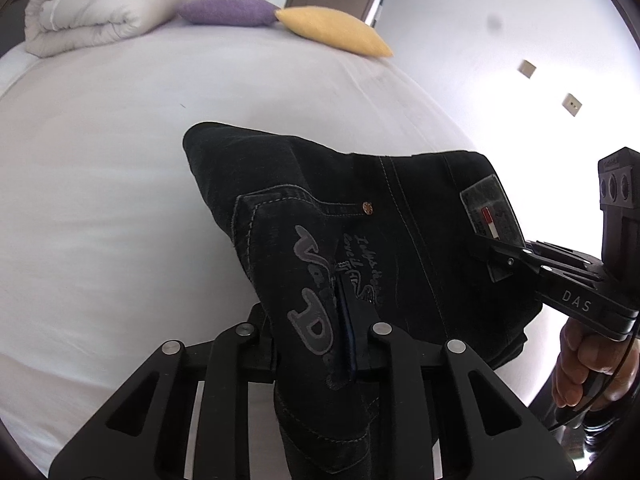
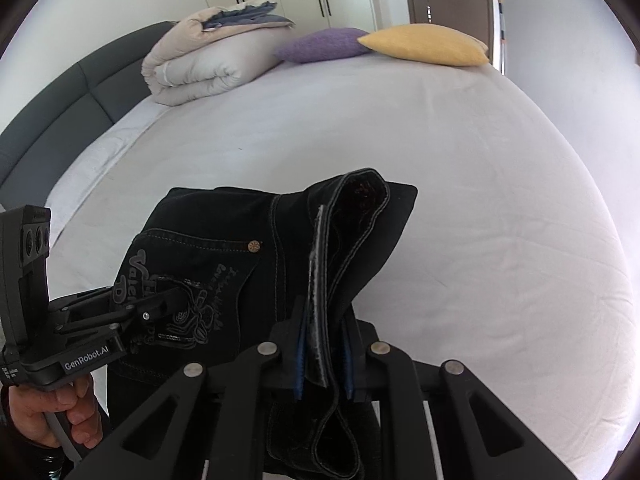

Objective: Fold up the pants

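Black denim pants [image 1: 360,216] with grey stitching, a printed back pocket and a leather waist patch [image 1: 494,216] hang lifted above the white bed [image 1: 120,200]. My left gripper [image 1: 320,344] is shut on the pocket side of the waist. My right gripper [image 2: 324,356] is shut on the waistband by the patch; it shows at the right in the left wrist view [image 1: 504,256]. In the right wrist view the pants [image 2: 224,248] stretch left to my left gripper [image 2: 168,304]. The legs hang below, out of sight.
A folded beige duvet [image 2: 200,64], a purple cushion [image 2: 324,44] and a yellow cushion [image 2: 424,44] lie at the bed's far end. A dark padded headboard [image 2: 60,108] runs along the left. Wardrobe doors and a room door stand behind.
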Motion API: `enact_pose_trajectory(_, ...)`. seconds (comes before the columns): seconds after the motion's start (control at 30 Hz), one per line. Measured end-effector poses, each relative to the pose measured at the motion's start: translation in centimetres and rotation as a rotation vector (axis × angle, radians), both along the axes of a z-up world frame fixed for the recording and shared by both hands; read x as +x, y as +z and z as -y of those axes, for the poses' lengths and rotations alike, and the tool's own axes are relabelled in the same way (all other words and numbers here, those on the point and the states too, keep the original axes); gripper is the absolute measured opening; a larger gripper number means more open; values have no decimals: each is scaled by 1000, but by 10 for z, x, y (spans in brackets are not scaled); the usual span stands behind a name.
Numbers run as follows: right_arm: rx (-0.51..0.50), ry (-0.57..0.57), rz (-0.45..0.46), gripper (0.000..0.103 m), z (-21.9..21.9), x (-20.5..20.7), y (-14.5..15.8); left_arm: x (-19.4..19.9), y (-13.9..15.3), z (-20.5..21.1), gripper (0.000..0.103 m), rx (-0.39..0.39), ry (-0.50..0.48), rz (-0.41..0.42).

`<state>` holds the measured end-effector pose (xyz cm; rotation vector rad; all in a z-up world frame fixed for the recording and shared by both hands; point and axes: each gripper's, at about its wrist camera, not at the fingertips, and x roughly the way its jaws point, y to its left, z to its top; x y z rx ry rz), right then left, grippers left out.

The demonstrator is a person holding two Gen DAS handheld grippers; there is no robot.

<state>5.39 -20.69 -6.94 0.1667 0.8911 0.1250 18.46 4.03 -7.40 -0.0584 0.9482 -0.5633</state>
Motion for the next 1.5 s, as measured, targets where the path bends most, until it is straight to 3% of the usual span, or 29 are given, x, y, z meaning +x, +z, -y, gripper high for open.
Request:
enact_pose_trajectory(0.23,114,9,-8,16,-7,45,-3,46,9,-28,21,48,7,40)
enact_pose_trajectory(0.47,182,-46,-66,16,17,82,-33,90,-31,-12,22,64,-1,-12)
enact_pose_trajectory(0.5,182,-46,-87,19,22,84,-42,92,-37,-12,26,62,5,-26)
enact_pose_trajectory(0.6,170,-92,-106,45,35,83,-64,94,-53,-24,45,48,39,-30)
enact_pose_trajectory(0.7,230,-107,-49,60,46,72,-73,92,-62,-35,59,21,57,-34)
enact_pose_trajectory(0.8,203,-111,-6,66,42,58,-73,79,-67,-44,67,20,71,-17)
enact_pose_trajectory(0.93,95,-117,13,74,29,36,-71,50,-69,-47,74,70,92,44)
enact_pose_trajectory(1.17,-13,-130,26,81,15,-17,-62,6,-67,-55,76,107,125,100)
enact_pose_trajectory(1.33,-87,-188,65,81,17,-67,-51,-38,-50,-71,76,148,198,171)
enact_pose_trajectory(1.5,-95,-227,164,81,16,-112,-31,-101,-12,-75,80,181,259,333)
